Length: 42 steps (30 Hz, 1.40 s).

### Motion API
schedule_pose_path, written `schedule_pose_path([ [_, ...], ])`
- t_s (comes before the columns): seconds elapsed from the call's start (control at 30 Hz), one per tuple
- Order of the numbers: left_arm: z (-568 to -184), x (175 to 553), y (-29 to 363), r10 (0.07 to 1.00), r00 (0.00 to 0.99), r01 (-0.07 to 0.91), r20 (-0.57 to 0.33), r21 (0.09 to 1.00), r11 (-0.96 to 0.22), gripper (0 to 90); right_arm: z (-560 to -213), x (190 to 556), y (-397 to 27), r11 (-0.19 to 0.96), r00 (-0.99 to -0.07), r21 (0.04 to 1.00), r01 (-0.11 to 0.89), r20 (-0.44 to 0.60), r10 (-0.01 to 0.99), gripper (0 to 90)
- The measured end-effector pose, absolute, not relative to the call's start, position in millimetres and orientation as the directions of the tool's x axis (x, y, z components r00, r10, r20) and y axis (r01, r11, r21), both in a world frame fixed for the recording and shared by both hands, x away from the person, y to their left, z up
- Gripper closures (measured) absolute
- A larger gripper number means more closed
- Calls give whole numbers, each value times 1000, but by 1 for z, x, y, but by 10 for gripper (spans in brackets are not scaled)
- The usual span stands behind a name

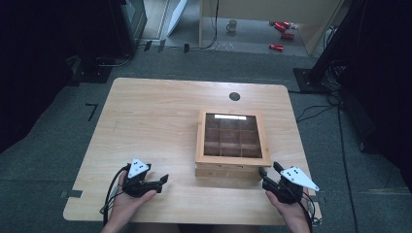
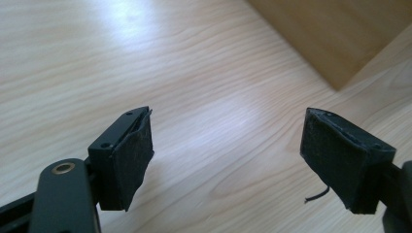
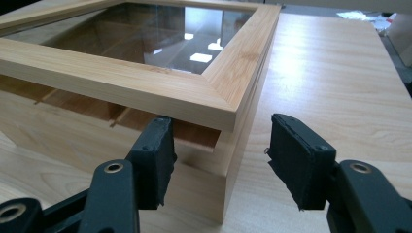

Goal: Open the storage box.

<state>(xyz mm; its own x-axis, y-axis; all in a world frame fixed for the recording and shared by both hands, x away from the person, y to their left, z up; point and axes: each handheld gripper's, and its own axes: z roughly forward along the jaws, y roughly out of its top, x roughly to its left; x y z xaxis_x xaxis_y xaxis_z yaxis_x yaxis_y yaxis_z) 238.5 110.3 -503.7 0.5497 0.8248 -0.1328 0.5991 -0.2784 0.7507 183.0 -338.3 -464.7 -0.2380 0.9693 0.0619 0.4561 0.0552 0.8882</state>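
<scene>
A light wooden box [image 1: 232, 160] with a glass lid and several compartments inside stands right of the table's middle. In the right gripper view the lid [image 3: 121, 80] sits slightly raised, with a dark gap under its near edge. My right gripper [image 3: 221, 155] is open and straddles the box's near right corner; one pad [image 3: 155, 160] is just in front of that gap and the other stands apart from the side wall. It sits at the box's front right corner in the high view [image 1: 268, 170]. My left gripper [image 1: 161, 181] [image 2: 226, 150] is open over bare table, with the box [image 2: 335, 34] farther off.
The wooden table [image 1: 155, 116] has a round black grommet [image 1: 234, 96] behind the box. Its front edge runs just under both hands. On the floor beyond are a mug [image 1: 232, 25], red objects [image 1: 282, 36] and cables at the right.
</scene>
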Motion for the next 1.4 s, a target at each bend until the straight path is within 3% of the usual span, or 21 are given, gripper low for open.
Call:
schedule_pose_path([
  [0.4, -515, 238, 140, 886, 453, 657, -99, 709, -257, 144, -445, 190, -339, 47, -239, 901, 430, 63, 969, 415],
  [0.63, -518, 236, 130, 885, 465, 626, 12, 703, -338, 143, -437, 195, -339, 51, -237, 904, 423, 56, 970, 409],
  [1.4, -518, 234, 128, 894, 448, 629, 12, 707, -324, 143, -393, 230, -343, 80, -259, 918, 389, 26, 966, 401],
])
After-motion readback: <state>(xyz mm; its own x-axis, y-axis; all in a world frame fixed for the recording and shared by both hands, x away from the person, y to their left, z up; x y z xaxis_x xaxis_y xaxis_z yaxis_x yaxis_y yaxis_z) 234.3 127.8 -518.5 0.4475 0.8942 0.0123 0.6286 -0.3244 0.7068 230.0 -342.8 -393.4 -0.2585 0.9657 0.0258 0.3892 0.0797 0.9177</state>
